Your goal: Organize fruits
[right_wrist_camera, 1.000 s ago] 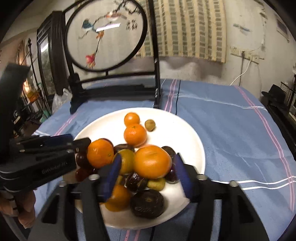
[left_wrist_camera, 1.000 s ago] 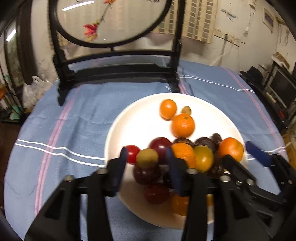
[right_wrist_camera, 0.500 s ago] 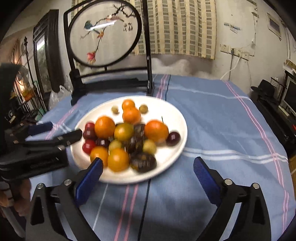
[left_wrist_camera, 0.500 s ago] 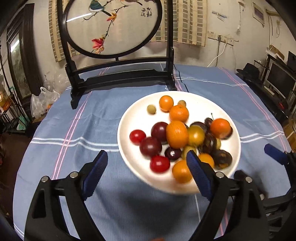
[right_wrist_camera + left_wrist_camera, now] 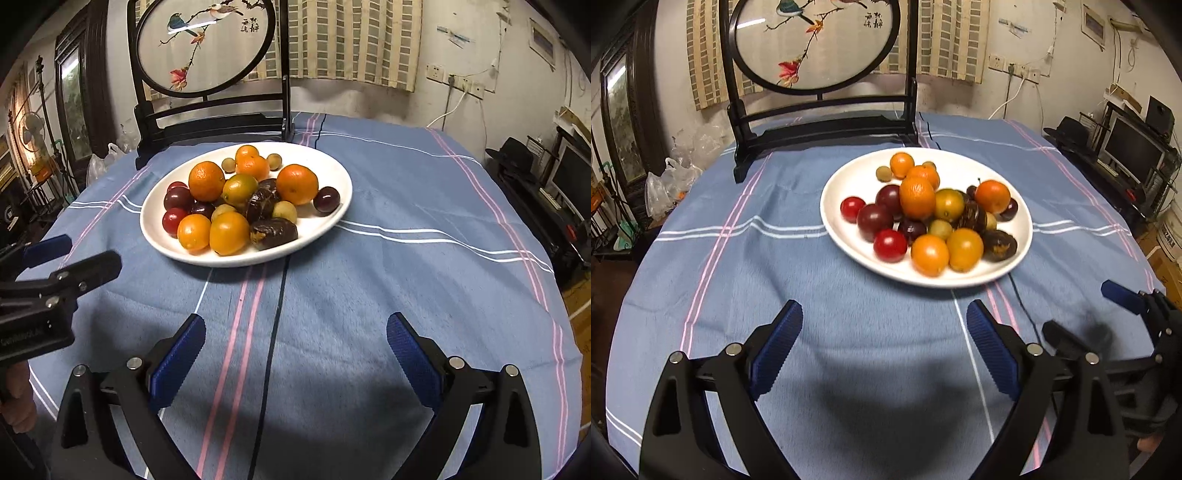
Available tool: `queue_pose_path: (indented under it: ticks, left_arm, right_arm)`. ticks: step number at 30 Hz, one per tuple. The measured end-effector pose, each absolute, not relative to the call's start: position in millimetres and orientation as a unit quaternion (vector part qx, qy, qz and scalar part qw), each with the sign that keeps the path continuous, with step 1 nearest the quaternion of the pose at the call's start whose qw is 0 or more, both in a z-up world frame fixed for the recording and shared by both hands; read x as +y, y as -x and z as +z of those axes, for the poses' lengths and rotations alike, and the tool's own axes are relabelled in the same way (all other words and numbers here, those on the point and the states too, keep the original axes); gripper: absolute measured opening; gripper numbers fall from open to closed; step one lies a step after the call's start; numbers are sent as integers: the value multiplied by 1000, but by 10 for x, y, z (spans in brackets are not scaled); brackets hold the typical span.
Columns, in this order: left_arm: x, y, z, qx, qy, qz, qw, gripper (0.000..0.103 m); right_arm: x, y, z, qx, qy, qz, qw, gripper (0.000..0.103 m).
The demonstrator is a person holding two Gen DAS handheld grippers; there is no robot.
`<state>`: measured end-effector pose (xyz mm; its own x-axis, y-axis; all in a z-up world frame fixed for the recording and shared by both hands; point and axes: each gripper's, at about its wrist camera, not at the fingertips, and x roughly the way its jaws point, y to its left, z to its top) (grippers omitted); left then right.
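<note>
Tablecloth (image 5: 746, 266) bare between tongs (image 5: 884, 332) and plate (image 5: 1015, 266)

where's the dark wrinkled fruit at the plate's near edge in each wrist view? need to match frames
Left wrist: dark wrinkled fruit at the near right rim of the white plate, right of two orange fruits.
Right wrist: same fruit at the near rim, just right of plate centre, beside the same orange pair.
Shared landmark: embroidered round screen behind the plate.
</note>
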<state>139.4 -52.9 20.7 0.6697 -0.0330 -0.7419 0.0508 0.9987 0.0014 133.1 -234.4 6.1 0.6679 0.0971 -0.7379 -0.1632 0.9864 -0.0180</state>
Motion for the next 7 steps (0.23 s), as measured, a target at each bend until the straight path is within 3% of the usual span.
queue_pose_path:
  ticks: [7]
  left_arm:
    - [-430, -1291, 73, 417, -18, -5, 909, 92]
  right_arm:
    - [-2392, -1311, -78, 431, 39, 65, 899, 99]
